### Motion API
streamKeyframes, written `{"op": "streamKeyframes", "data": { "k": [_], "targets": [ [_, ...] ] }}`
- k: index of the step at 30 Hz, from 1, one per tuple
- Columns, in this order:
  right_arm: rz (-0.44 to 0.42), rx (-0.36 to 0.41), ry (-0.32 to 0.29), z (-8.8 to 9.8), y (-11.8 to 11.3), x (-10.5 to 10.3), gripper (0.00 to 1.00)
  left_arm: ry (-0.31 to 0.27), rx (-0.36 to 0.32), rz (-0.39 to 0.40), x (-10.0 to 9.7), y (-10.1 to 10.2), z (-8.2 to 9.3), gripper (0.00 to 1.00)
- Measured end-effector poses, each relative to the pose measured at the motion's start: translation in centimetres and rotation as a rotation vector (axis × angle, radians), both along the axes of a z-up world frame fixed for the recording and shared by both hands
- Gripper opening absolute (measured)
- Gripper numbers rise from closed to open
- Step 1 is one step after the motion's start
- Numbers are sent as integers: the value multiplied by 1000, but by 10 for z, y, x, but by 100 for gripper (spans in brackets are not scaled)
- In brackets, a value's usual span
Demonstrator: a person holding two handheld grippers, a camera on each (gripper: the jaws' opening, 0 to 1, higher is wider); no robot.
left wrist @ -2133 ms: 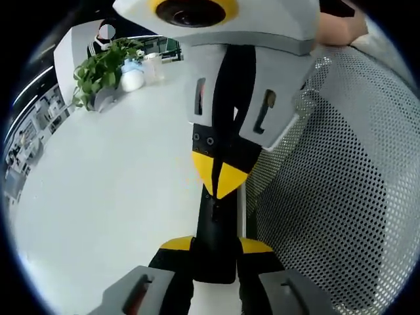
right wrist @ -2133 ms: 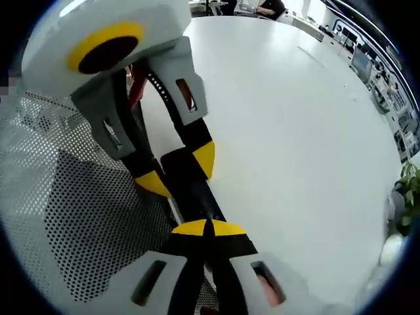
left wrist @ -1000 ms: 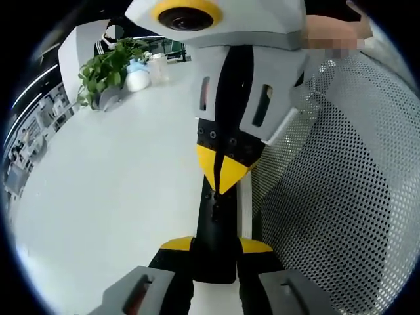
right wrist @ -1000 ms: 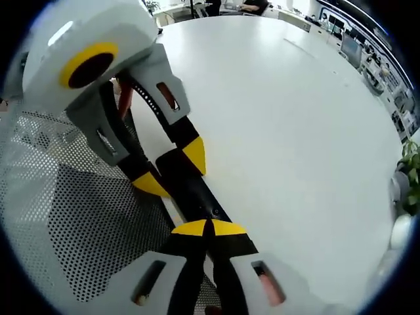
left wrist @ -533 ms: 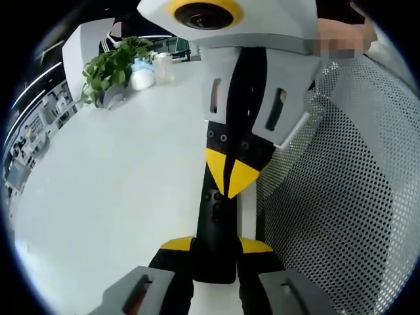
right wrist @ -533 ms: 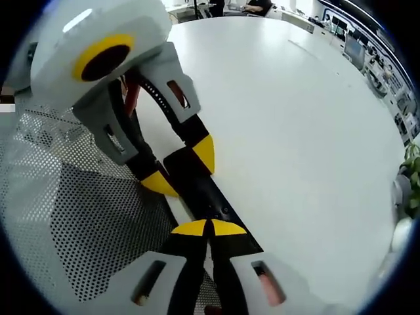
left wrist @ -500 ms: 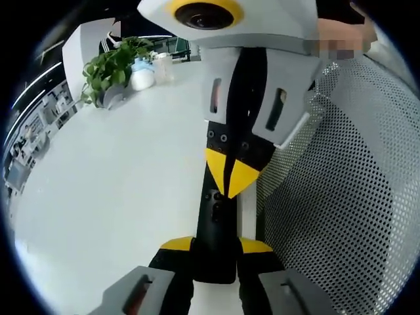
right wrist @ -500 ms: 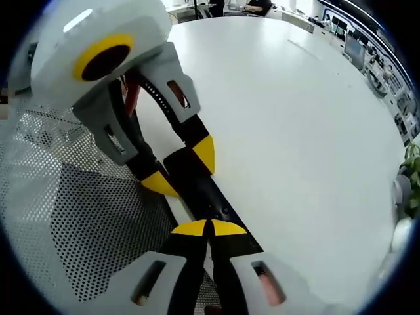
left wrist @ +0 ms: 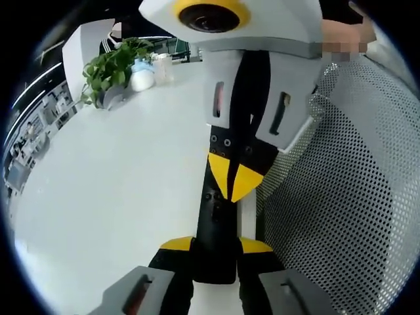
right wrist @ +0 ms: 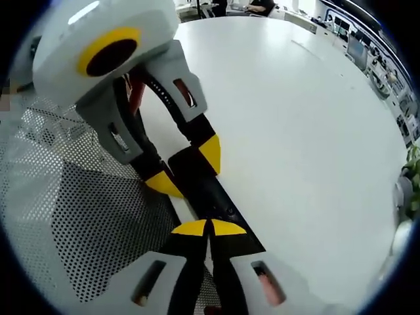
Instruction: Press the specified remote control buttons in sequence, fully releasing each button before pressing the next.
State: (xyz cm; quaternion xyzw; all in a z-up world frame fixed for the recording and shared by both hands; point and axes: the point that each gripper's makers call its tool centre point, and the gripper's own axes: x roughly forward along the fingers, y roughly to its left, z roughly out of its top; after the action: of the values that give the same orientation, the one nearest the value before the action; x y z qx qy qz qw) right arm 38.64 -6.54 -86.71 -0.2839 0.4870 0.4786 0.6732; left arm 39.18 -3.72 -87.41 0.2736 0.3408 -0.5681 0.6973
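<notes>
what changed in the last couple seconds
The right gripper, shut, has slid along the remote toward the left gripper's end. In the right gripper view its tips sit nearer the left gripper than before. Unchanged: the left gripper clamps the remote's end, and the remote lies by the mesh on the table.
</notes>
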Motion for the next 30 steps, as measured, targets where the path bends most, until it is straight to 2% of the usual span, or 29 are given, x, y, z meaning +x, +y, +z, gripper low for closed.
{"op": "streamKeyframes", "data": {
  "k": [12, 18, 27, 30],
  "targets": [
    [9, 2, 14, -2, 1, -1, 0, 1, -2, 2, 0, -1, 0, 25],
    [39, -10, 2, -3, 2, -2, 0, -2, -1, 4, 0, -1, 0, 25],
    [-46, 19, 58, -2, 0, 0, 0, -2, -4, 8, 1, -2, 0, 25],
    [-47, 16, 62, -2, 1, -1, 0, -1, -5, 9, 1, -1, -1, 25]
  ]
}}
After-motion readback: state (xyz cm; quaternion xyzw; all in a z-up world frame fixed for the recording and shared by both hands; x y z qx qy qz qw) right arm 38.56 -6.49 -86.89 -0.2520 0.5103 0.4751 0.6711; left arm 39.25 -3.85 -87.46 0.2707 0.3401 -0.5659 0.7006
